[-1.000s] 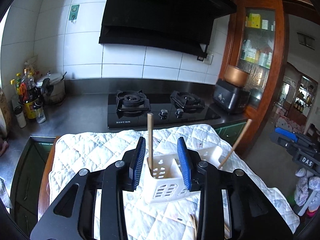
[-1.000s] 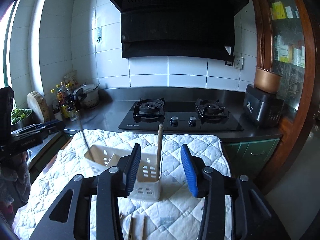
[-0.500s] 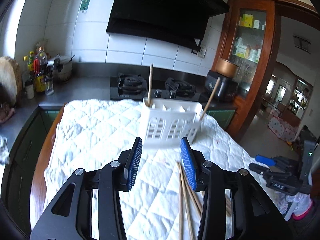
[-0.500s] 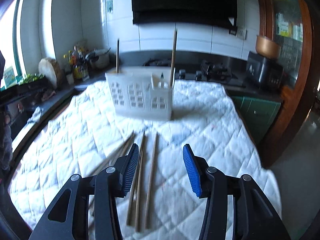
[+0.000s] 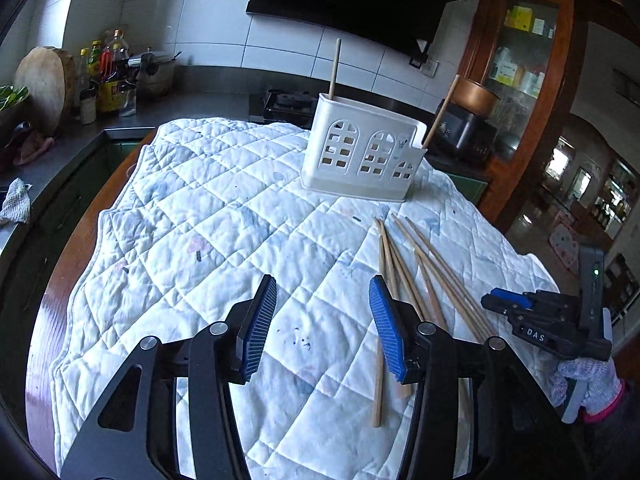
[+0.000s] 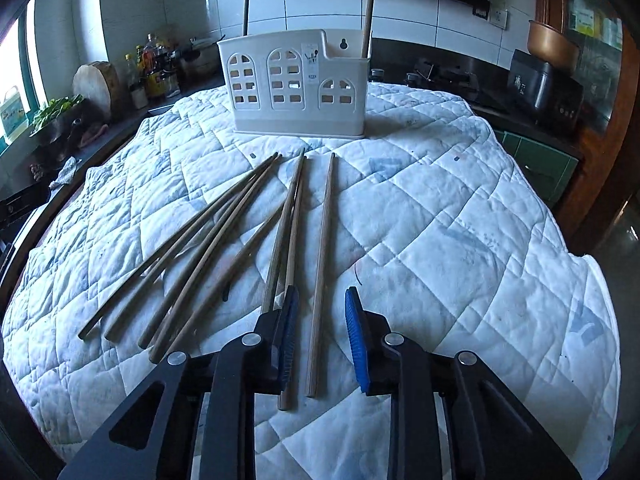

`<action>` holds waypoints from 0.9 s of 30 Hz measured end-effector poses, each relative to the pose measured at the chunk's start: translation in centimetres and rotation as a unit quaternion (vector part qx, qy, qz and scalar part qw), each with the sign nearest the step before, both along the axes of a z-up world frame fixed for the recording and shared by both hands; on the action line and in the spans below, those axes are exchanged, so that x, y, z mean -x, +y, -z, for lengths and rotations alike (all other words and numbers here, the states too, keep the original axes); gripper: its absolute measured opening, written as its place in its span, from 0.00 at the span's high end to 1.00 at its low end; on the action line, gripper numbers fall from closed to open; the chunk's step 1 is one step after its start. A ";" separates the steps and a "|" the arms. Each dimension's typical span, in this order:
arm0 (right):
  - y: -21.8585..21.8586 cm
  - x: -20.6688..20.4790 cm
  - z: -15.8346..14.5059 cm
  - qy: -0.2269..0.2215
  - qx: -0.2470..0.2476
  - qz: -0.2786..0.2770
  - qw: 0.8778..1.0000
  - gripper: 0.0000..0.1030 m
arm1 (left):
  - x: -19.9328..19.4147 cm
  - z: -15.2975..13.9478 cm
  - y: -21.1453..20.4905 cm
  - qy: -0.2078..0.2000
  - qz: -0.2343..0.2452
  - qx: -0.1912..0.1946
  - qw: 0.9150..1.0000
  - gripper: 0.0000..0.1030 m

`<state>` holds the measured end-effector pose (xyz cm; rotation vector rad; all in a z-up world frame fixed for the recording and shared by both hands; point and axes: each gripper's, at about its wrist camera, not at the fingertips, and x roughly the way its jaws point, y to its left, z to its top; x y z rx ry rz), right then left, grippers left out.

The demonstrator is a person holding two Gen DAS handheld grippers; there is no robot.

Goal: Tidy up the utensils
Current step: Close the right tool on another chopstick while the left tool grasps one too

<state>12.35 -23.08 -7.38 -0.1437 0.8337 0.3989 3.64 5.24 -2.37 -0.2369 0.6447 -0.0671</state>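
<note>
Right wrist view showed the empty, parted right claw (image 6: 320, 336) straddling one of seven loose chopsticks (image 6: 322, 264) mid-table, the white holder (image 6: 300, 88) near the far edge held only two, and the left claw (image 5: 322, 328) hung open.

Both wrist views look forward, low over the quilted cloth (image 5: 192, 216), sharing the white utensil holder (image 6: 298, 88) and loose chopsticks (image 5: 404, 268).
</note>
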 end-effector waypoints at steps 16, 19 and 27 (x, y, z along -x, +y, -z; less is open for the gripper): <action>0.6 -1.3 1.8 0.023 0.021 0.001 1.000 0.91 | 0.2 3.5 -4.2 0.046 0.058 -0.026 0.997 0.54; 0.4 -1.3 1.8 0.021 0.022 0.003 1.000 0.93 | -0.3 4.1 -5.4 0.053 0.074 -0.030 0.995 0.60; -0.3 -1.0 1.7 0.023 0.014 0.010 1.000 0.93 | -2.0 5.6 -6.8 0.080 0.098 -0.033 0.991 0.81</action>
